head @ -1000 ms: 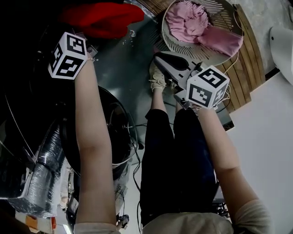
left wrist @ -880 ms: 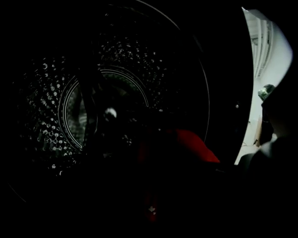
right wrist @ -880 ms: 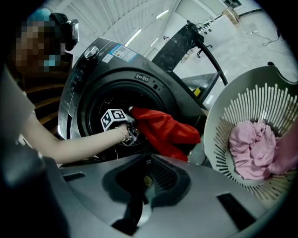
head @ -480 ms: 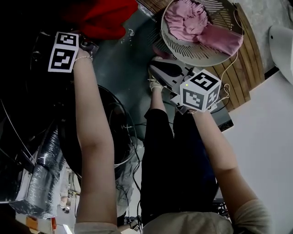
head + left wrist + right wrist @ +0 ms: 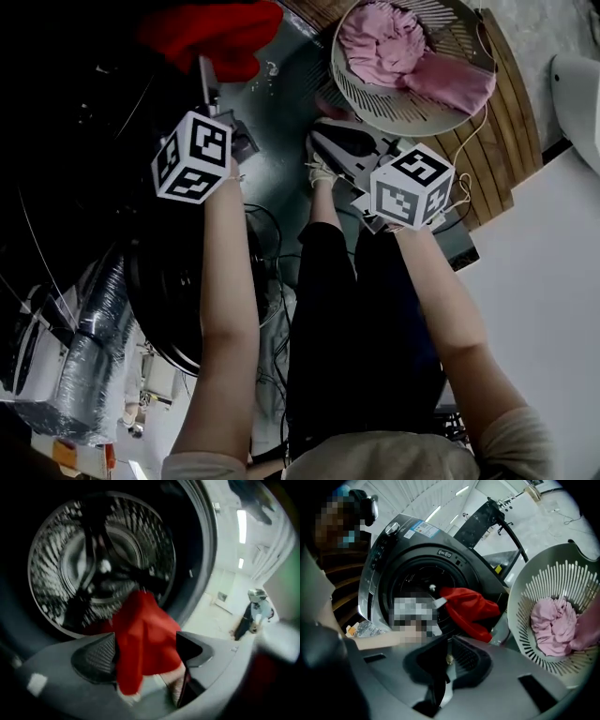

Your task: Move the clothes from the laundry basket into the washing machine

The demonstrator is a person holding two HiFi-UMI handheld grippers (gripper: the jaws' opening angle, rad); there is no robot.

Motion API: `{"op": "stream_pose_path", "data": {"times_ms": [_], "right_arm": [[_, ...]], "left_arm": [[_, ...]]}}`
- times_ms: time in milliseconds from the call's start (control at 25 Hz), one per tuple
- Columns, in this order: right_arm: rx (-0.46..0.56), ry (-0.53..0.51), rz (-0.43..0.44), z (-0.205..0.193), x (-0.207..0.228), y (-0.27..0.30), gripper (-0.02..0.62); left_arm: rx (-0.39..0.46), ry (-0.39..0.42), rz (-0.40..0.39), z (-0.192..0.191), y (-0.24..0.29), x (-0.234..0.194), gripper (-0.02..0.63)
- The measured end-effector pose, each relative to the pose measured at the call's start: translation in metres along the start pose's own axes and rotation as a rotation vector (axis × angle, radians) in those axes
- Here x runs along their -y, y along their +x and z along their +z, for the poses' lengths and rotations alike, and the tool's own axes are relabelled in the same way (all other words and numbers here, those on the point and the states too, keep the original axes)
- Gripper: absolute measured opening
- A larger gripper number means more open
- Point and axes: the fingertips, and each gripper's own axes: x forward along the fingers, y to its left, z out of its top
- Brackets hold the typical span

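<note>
1. Your left claw (image 5: 145, 652) stands wide open at the mouth of the washing machine (image 5: 417, 550). The red garment (image 5: 473, 611) shows between its pads, but the pads do not press on it.
2. The red garment lies over the lower lip of the door opening, one part toward the drum (image 5: 93, 550) and one part hanging outside. I judge it is not fully inside and may need a push.
3. Your right claw (image 5: 445, 660) is closed with nothing in it, and it points toward the machine and the laundry basket (image 5: 529, 597).
4. The pink clothes (image 5: 403, 47) lie in a crumpled heap in the basket, which stands near the machine.
5. These clothes look soft, light and limp, so they will probably sag and trail when you lift them.
6. Take hold at a thick raised fold near the middle of the heap. A thin edge could slip out of the pads.
7. Lift well clear of the rim, because a hanging end could catch on the slats.
</note>
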Motion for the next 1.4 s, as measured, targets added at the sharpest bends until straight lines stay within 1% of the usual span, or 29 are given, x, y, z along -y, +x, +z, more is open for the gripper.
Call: {"op": "stream_pose_path", "data": {"times_ms": [80,160,320,440,480,520,560,600,640,680,800,880,960,1080,1120,1200,1240,1320,1400], "right_arm": [[0.013,-0.012,-0.005,0.004,0.002,-0.001,0.034],[0.023,-0.018,-0.011,0.008,0.007,-0.003,0.034],[0.018,-0.020,-0.027,0.007,0.015,-0.004,0.034],[0.007,-0.016,-0.020,0.005,0.017,-0.003,0.034],[0.005,-0.017,-0.019,0.005,0.017,-0.004,0.034],[0.006,-0.019,-0.019,0.006,0.018,-0.005,0.034],[0.008,-0.023,-0.022,0.008,0.019,-0.006,0.034],[0.011,-0.027,-0.025,0.009,0.019,-0.008,0.034],[0.015,-0.030,-0.027,0.010,0.019,-0.010,0.034],[0.021,-0.031,-0.026,0.011,0.019,-0.012,0.034],[0.038,-0.020,-0.013,0.013,0.015,-0.014,0.034],[0.042,-0.020,-0.007,0.016,0.013,-0.014,0.034],[0.047,-0.022,-0.006,0.019,0.013,-0.015,0.034],[0.064,-0.017,-0.001,0.024,0.012,-0.015,0.034],[0.068,-0.014,0.003,0.024,0.012,-0.014,0.034],[0.065,-0.012,0.008,0.023,0.011,-0.013,0.034],[0.061,-0.012,0.008,0.022,0.011,-0.013,0.034],[0.054,-0.013,0.008,0.020,0.012,-0.013,0.034],[0.049,-0.011,0.009,0.018,0.012,-0.012,0.034]], "left_arm": [[-0.096,-0.021,-0.060,-0.032,0.015,0.019,0.394],[-0.155,-0.019,-0.079,-0.049,0.034,0.031,0.394],[-0.201,0.058,-0.040,-0.059,0.064,0.033,0.394],[-0.250,0.165,-0.005,-0.064,0.079,0.025,0.392],[-0.260,0.201,0.010,-0.064,0.080,0.021,0.360],[-0.260,0.228,0.018,-0.061,0.080,0.018,0.242],[-0.252,0.243,0.016,-0.056,0.077,0.017,0.197],[-0.233,0.248,0.010,-0.051,0.072,0.017,0.134],[-0.205,0.243,0.008,-0.044,0.066,0.017,0.100],[-0.173,0.232,0.014,-0.036,0.059,0.014,0.094],[-0.084,0.187,0.052,-0.011,0.047,-0.005,0.091],[-0.037,0.170,0.078,0.007,0.046,-0.016,0.089],[0.026,0.159,0.109,0.032,0.046,-0.022,0.087],[0.149,0.166,0.151,0.079,0.049,-0.030,0.086],[0.175,0.176,0.162,0.091,0.052,-0.033,0.089],[0.181,0.194,0.169,0.096,0.061,-0.037,0.101],[0.169,0.189,0.160,0.093,0.067,-0.038,0.127],[0.145,0.149,0.125,0.082,0.072,-0.034,0.271],[0.133,0.111,0.100,0.071,0.066,-0.030,0.300]]}}
